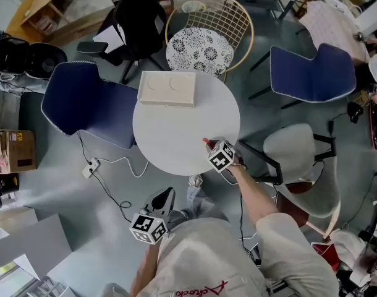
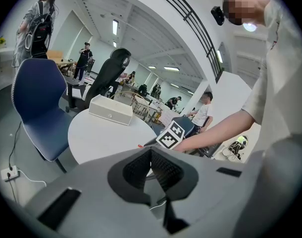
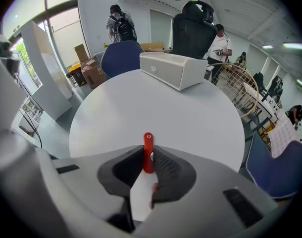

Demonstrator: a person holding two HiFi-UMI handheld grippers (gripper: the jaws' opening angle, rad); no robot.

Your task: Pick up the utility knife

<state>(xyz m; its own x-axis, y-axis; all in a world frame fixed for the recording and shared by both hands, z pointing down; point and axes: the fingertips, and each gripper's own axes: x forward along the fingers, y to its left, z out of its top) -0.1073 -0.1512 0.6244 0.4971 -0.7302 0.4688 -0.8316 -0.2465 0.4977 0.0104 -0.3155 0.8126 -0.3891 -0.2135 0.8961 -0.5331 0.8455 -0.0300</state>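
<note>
The right tool (image 3: pixel 147 151) is pinching the utility knife (image 3: pixel 148 150). The red handle stands up between the two pads right at their tips, and both pads look to be touching it, one on each side. Only the front bit of the knife pokes out past the tips; the rest is tucked down in the gap, so I can't say how much of the body is actually in the grip.

The knife sits at the rim of the round bench (image 1: pixel 176 135), on the far side from the white box (image 1: pixel 167 88), so well apart from the box and closest to the person. From the head view I can't tell if it's off the surface yet or still resting on it.

The left tool (image 2: pixel 151 151) is pressed together with nothing in it. It hangs off the bench edge, well away from the box, and has no part in this.

So I'd call this the grasp step, basically done. The next move should be a straight lift, keeping the squeeze on. The hold is right at the pad tips on a thin handle, so I'd go up slowly, because a wobble could let it pivot or slip out.
</note>
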